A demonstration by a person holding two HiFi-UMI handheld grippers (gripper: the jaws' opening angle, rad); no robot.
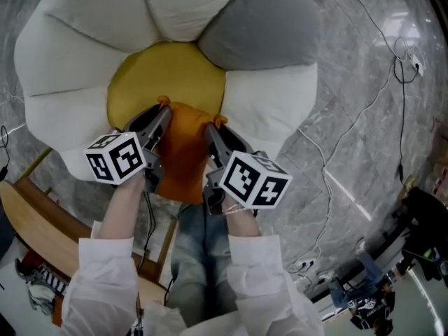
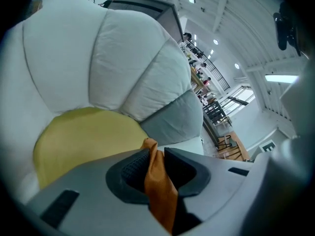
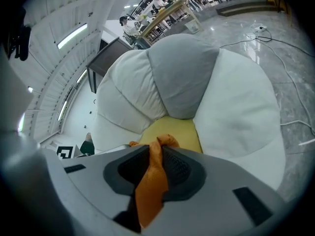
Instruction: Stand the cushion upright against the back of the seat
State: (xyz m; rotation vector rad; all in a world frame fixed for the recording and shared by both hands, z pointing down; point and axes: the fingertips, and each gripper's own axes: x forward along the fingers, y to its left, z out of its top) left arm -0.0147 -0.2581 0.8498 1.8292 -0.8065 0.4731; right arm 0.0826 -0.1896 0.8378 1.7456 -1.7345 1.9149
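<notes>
An orange cushion (image 1: 183, 152) hangs over the front of a flower-shaped seat, between my two grippers. My left gripper (image 1: 163, 109) is shut on its far left corner, and the orange cloth (image 2: 158, 181) is pinched between the pads. My right gripper (image 1: 211, 127) is shut on the far right corner, where a fold of the cloth (image 3: 151, 186) runs between its jaws. The seat has a yellow centre (image 1: 168, 72), white petals (image 1: 77, 47) and one grey petal (image 1: 259, 23) at the back right. The cushion's near end is hidden behind the grippers and hands.
A curved wooden bench (image 1: 42, 229) lies at the lower left. White cables (image 1: 329, 159) trail over the grey marble floor on the right, and dark equipment (image 1: 392, 271) stands at the lower right. People and tables (image 3: 162, 9) are far off behind the seat.
</notes>
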